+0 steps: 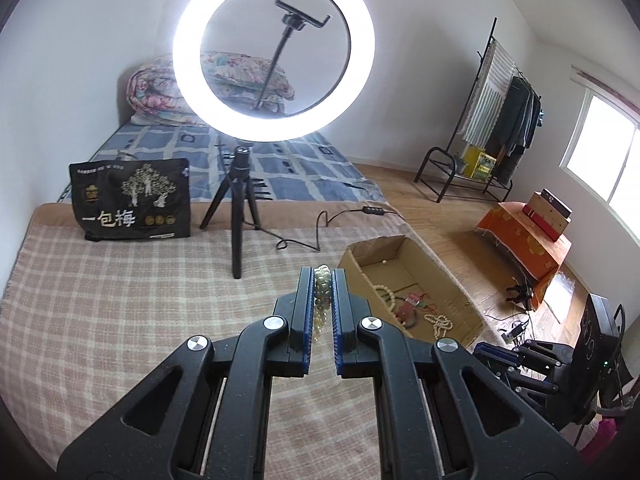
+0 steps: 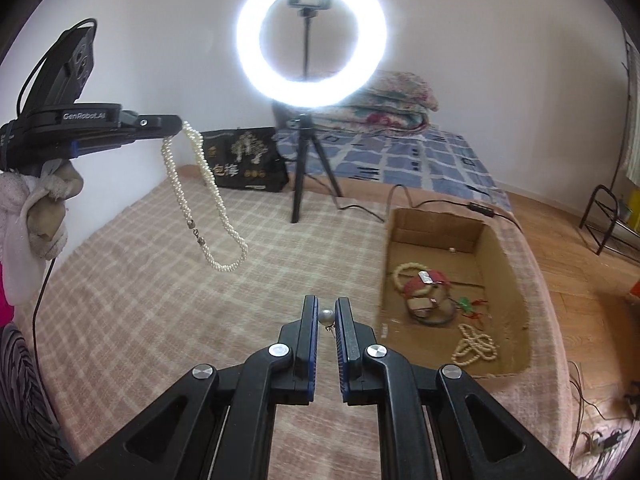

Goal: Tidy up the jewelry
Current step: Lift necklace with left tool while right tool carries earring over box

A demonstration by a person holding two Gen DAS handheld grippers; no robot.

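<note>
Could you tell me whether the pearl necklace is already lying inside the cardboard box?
No, the pearl necklace hangs from the left claw, above the blanket and apart from the cardboard box.

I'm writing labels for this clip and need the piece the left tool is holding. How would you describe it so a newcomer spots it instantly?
Start at the checked pink blanket in front of the ring light. Above it, the left hand-held gripper holds a pearl necklace hanging in a long loop with a small metal clasp. Unlike the beaded pieces lying in the cardboard box, it dangles in mid-air.
</note>
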